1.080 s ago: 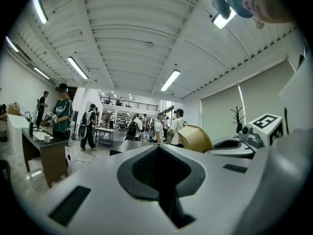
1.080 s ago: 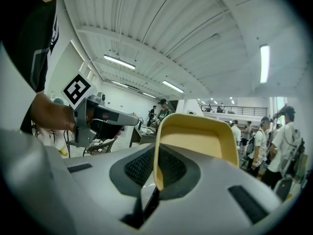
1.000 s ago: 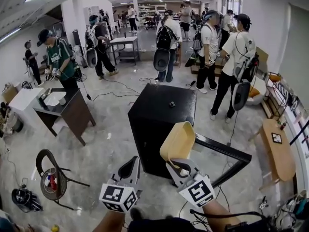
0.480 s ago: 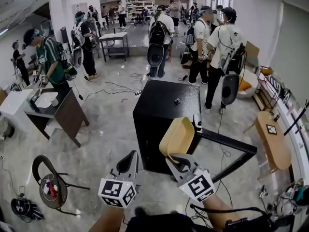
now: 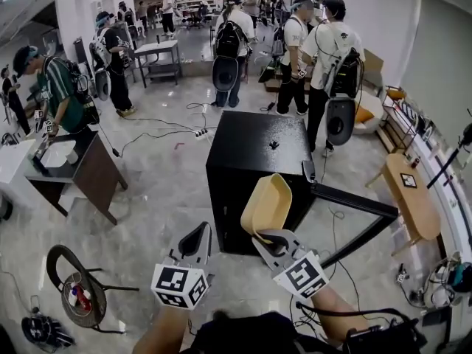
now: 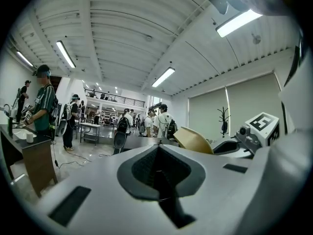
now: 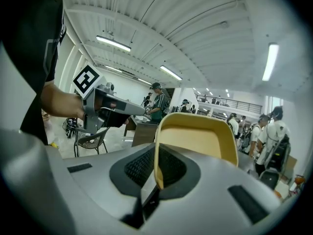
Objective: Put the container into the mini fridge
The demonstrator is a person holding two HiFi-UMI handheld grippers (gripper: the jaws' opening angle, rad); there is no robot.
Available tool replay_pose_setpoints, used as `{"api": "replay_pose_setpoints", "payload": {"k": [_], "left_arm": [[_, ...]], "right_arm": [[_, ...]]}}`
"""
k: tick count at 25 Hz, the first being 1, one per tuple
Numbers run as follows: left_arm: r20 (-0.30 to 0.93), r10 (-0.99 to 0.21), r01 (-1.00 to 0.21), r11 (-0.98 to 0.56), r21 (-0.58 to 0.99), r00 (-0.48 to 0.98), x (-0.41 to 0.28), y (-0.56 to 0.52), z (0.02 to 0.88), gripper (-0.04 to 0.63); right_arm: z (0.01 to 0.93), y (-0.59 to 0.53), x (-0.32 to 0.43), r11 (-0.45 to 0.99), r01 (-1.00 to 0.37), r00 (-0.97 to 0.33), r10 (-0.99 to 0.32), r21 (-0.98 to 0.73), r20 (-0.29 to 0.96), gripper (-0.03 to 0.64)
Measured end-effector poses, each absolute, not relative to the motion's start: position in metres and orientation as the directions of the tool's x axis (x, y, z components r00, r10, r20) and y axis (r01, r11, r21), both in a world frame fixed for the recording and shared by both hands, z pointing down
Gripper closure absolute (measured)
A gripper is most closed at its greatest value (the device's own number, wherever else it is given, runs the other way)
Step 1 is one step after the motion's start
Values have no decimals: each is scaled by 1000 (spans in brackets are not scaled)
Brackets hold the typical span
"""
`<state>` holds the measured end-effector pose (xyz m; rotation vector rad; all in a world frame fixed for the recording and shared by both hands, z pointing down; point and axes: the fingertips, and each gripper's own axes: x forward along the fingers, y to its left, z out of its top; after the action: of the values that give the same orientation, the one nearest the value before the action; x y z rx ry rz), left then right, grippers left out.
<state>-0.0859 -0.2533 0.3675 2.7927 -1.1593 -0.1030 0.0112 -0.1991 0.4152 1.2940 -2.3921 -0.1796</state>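
Note:
A shallow yellow container (image 5: 269, 203) stands on edge in front of the black mini fridge (image 5: 254, 150), with my right gripper (image 5: 270, 237) shut on its rim. The fridge door (image 5: 355, 206) swings open to the right. In the right gripper view the container (image 7: 198, 137) rises straight out of the closed right gripper (image 7: 155, 182). My left gripper (image 5: 199, 232) hangs to the left of the container, shut, with nothing in it. The left gripper view shows the left gripper (image 6: 159, 173) closed, with the container (image 6: 193, 141) and the right gripper (image 6: 247, 140) to its right.
A small dark object (image 5: 273, 145) lies on the fridge top. To the left are a dark desk (image 5: 82, 169) and a chair (image 5: 72, 279). A wooden bench (image 5: 413, 198) runs along the right wall. Several people stand behind the fridge, and cables (image 5: 158, 133) trail across the floor.
Both grippers have advanced toward the fridge and dropped a little, the container still held by the right one. The fridge now sits nearer and more central.

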Motion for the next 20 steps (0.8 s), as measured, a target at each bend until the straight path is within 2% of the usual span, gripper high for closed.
{"api": "replay_pose_setpoints", "payload": {"k": [13,20], "left_arm": [[-6,-623,-615,-774,150,782,-107,-267,397,586],[34,-619,-617,-774,138,784,-104,-280,414,588]], "right_arm": [[476,-205,-26,606,-717,-446,-779,345,442,592],[504,-209,-22,649,-703,-461,-727,291,509,592]]}}
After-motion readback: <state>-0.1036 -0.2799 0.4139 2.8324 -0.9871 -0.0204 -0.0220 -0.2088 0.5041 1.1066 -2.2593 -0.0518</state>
